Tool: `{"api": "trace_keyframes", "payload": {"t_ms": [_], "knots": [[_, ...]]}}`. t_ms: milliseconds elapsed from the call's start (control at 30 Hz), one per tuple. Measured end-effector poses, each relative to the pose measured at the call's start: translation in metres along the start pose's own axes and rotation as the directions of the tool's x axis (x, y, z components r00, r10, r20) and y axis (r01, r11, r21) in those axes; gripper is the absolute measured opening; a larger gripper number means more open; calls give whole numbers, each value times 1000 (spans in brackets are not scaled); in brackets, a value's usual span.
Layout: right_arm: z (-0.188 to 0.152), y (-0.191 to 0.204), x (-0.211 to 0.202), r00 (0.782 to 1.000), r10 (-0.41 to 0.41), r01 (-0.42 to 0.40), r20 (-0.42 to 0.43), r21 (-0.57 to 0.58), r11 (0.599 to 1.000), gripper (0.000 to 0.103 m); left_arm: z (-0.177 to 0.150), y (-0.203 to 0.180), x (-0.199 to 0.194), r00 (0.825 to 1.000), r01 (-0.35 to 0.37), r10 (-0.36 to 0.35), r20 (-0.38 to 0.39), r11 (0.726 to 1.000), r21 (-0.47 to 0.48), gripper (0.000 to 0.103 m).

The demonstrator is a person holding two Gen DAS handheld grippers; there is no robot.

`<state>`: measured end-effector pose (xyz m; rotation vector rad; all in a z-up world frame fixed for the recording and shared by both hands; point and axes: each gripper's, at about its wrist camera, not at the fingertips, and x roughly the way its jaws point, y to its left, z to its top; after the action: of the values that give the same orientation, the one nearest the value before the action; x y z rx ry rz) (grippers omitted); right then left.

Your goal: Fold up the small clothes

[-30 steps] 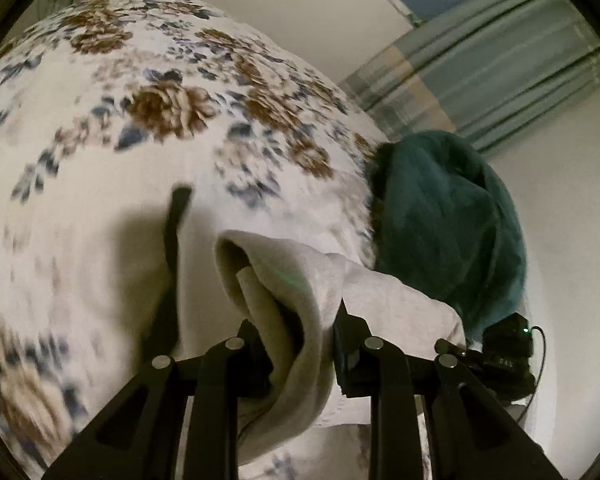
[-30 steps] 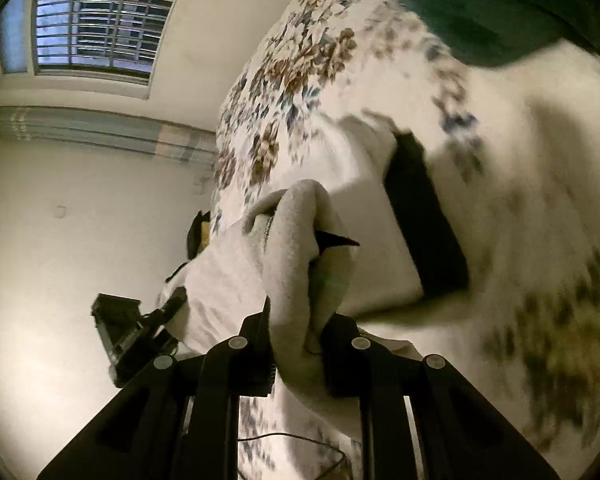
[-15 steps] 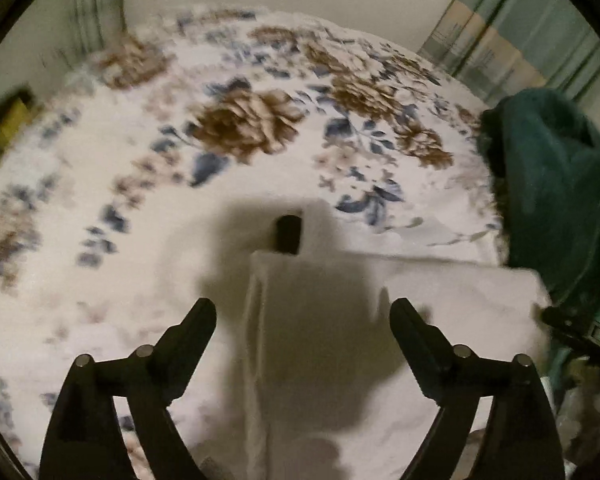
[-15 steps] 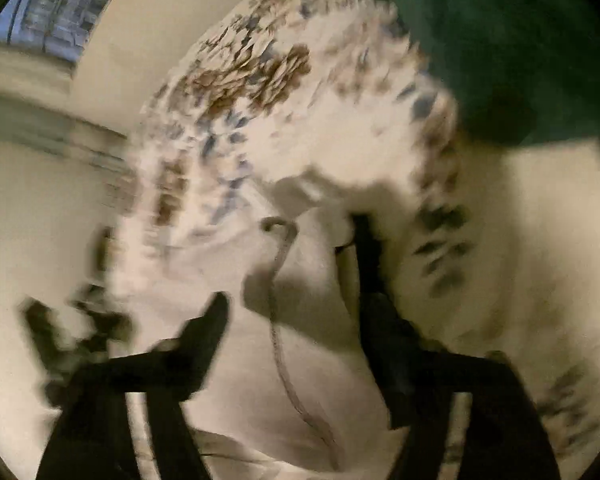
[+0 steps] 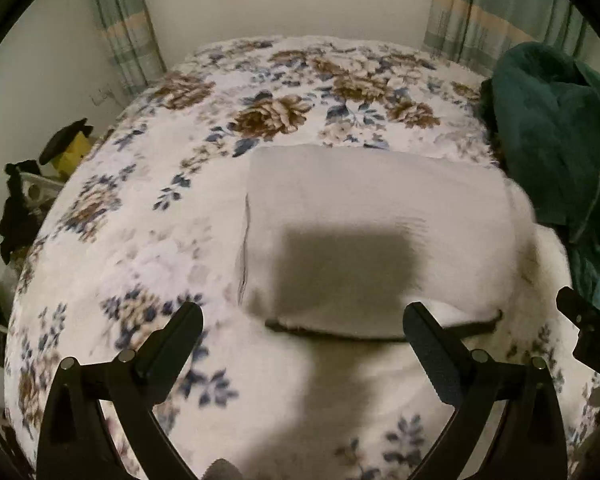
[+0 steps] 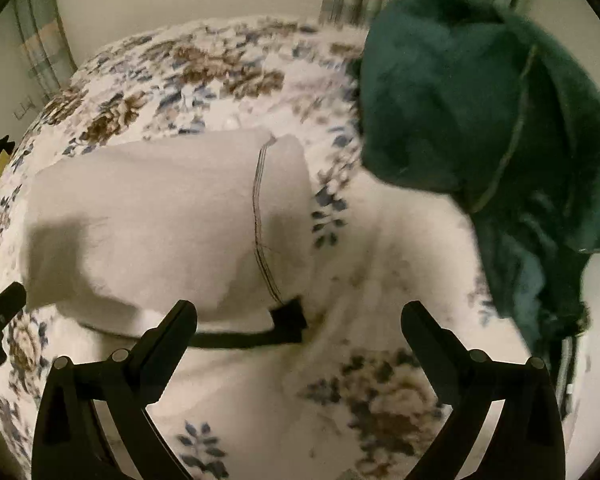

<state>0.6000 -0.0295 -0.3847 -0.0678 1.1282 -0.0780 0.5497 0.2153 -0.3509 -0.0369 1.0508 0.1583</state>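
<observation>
A pale grey folded garment [image 5: 364, 216] with a dark band along its near edge lies flat on the floral bed cover [image 5: 148, 264]. It also shows in the right wrist view [image 6: 156, 216], where a thin dark seam line runs down it. My left gripper [image 5: 302, 340] is open and empty, raised just in front of the garment's near edge. My right gripper [image 6: 298, 338] is open and empty, near the garment's near right corner. Neither gripper touches the cloth.
A dark green fleece blanket [image 6: 500, 120] is heaped on the bed right of the garment, also in the left wrist view [image 5: 556, 140]. Curtains [image 5: 488, 12] and a wall stand behind the bed. Dark clutter [image 5: 24, 200] sits off the bed's left edge.
Both grippers were shut on the grey garment a second ago. They opened, let it drop folded onto the bed, and pulled back from it.
</observation>
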Motion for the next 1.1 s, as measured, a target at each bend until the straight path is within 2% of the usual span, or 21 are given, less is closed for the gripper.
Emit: {"api": "trace_keyframes", "payload": {"t_ms": [133,367,600,700,900,1100], "knots": [[-23,-12,-67,999,22,-22,36,5,1000,103,-16,-5,-55,1000,6,-6,26,1000,-10,102],[-74,-35,-201,990,7,-8,138,11,1000,103,-51,-12,-187,993,11,-13,116,1000,17,102],[-127,-63,-355,970,8,-13,242,21,1000,103,-84,-13,-312,980,28,-29,195,1000,9,102],[-152,-78,-425,953,3,-10,304,20,1000,103,-96,-15,-357,975,30,-30,220,1000,3,102],[-195,-102,-526,925,23,-29,379,9,1000,103,-123,-24,-424,968,26,-28,250,1000,11,102],[-225,-120,-589,904,51,-55,423,-2,998,103,-144,-22,-466,954,20,-12,300,1000,-23,102]]}}
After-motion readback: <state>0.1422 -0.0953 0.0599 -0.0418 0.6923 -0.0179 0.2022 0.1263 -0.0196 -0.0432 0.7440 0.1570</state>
